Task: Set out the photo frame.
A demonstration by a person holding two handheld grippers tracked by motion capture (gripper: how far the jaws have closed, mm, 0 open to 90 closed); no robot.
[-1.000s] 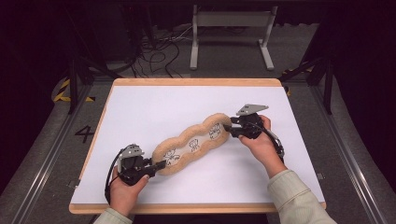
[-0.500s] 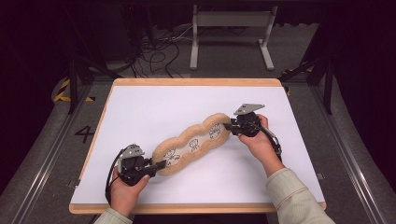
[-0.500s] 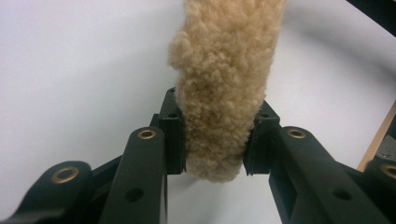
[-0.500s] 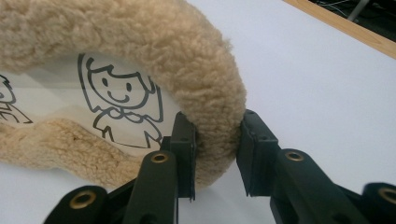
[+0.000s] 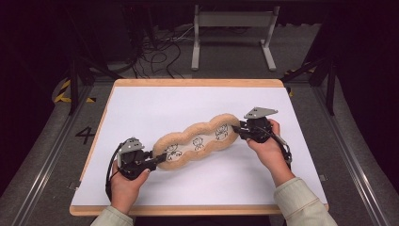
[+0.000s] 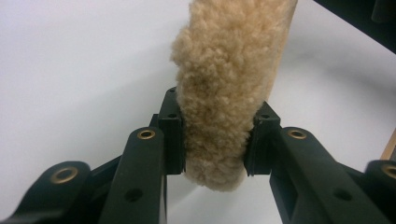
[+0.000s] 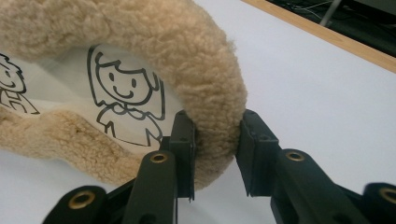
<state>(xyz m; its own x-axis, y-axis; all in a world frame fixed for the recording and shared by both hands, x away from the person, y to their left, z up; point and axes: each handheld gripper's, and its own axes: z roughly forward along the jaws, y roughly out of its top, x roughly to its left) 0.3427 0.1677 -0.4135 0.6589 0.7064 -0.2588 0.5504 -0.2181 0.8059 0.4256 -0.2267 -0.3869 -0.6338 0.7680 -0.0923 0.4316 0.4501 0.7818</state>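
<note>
Currently both claws, left gripper (image 5: 159,160) and right gripper (image 5: 236,132), clench the fleecy cushion (image 5: 197,141) ends; advise lifting level, equal tension

a digit "4" (image 5: 85,135) stands on the dark floor left of the table.

right hand-held gripper (image 5: 236,131) shifted slightly toward table centre, fleece cushion (image 5: 197,141) end nudged with it
</note>
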